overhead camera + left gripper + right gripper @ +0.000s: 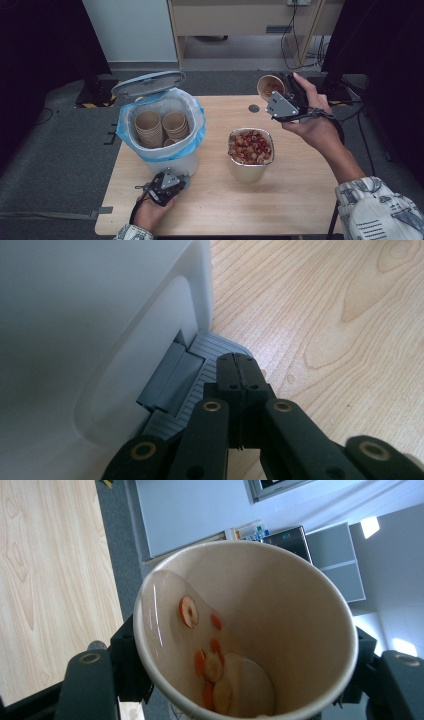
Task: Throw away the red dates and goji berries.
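A white pedal bin (186,162) with a blue liner stands at the table's left, its grey lid (148,83) raised. Stacked paper cups (149,127) sit inside it. My left gripper (181,179) is at the bin's foot. In the left gripper view its jaws (239,362) are shut, with the tips resting on the grey pedal (212,346). My right gripper (281,92) is held up over the far right of the table, shut on a paper cup (270,86). A few red-and-white slices (212,667) lie in that tilted cup (280,600).
A shiny metal container (248,171) heaped with red-and-white slices stands mid-table, right of the bin. A small dark round spot (254,108) marks the wood near the far edge. Dark curtains flank the table, and cables run over the floor behind.
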`<state>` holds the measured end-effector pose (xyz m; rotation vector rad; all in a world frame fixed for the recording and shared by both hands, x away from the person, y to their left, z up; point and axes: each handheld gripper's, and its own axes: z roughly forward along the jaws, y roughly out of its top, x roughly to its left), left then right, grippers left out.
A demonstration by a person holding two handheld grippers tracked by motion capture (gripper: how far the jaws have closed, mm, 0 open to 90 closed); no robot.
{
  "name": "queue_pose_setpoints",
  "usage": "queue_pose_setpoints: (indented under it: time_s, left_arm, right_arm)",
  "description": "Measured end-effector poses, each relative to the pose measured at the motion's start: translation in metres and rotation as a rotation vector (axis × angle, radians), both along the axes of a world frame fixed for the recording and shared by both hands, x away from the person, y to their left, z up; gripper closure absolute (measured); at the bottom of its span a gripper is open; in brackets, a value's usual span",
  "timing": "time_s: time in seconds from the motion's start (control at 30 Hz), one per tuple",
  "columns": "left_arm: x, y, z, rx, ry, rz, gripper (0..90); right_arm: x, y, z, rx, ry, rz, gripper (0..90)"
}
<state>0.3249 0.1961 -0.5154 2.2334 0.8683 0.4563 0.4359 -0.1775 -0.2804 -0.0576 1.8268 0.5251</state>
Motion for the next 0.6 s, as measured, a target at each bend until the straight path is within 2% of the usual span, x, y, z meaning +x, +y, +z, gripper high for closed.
queue_pose_setpoints:
  time_s: [0.33, 0.6]
  left_arm:
    - [0.0, 0.0, 0.0001, 0.001, 0.0, 0.0, 89.9]
    - [0.0001, 0.0001, 0.0, -0.001, 0.001, 0.0, 89.9]
  right_arm:
    - [-0.0029, 0.0021, -0.002, -0.055, -0.025, 0.006, 29.9]
    - [-0.0023, 0.0023, -0.0023, -0.074, -0.034, 0.005, 29.9]
